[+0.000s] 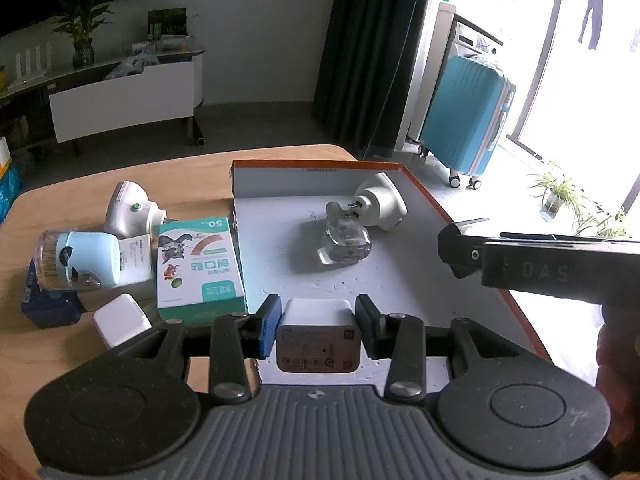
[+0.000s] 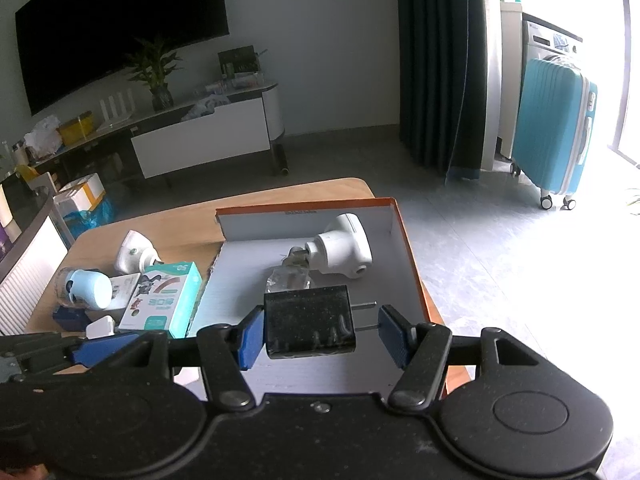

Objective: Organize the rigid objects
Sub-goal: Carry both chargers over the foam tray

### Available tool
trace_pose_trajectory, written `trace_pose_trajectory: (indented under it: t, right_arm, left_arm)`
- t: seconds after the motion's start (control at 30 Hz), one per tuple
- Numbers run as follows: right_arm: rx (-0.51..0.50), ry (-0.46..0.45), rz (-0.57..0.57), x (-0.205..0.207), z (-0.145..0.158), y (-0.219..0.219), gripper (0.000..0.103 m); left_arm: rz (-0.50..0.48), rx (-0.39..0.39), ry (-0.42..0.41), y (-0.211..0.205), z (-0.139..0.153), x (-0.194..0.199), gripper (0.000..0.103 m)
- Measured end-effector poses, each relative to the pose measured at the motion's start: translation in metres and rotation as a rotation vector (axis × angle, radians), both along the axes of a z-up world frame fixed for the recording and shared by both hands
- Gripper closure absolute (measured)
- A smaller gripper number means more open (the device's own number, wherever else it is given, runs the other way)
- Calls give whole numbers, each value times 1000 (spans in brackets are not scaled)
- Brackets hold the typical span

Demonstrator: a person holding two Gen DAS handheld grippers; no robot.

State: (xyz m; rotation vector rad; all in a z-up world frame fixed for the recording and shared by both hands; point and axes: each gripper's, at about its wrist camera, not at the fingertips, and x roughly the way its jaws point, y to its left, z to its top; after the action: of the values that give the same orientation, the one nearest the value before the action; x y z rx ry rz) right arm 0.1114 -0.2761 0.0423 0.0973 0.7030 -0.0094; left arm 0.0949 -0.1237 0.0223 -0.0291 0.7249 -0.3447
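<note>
At lower centre, the left claw (image 1: pixel 316 326) grips a white charger (image 1: pixel 316 334) and the right claw (image 2: pixel 320 330) a black charger (image 2: pixel 310 326), both over the box (image 1: pixel 400 280) for sorting.

The left gripper (image 1: pixel 318 326) had black plastic linkage arms, silver rivets, blue rubber pads (image 1: pixel 269 326) and a ribbed grey base; the right gripper (image 2: pixel 322 334) matched it in black.

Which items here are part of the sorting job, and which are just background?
Job:
- white charger, in left tool
- black charger, in right tool
- tray
- white plug-in
- clear bottle
- plaster box
- blue-capped jar

Background:
- suitcase
- curtain
- TV
</note>
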Motion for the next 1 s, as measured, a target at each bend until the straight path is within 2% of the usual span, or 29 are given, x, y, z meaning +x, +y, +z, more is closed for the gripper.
trace_pose_trajectory:
  t: [1.0]
  right_arm:
    - [-44,46,-7,49,-17,-17,30]
  left_arm:
    - [-55,0,30,-28,-13,34,62]
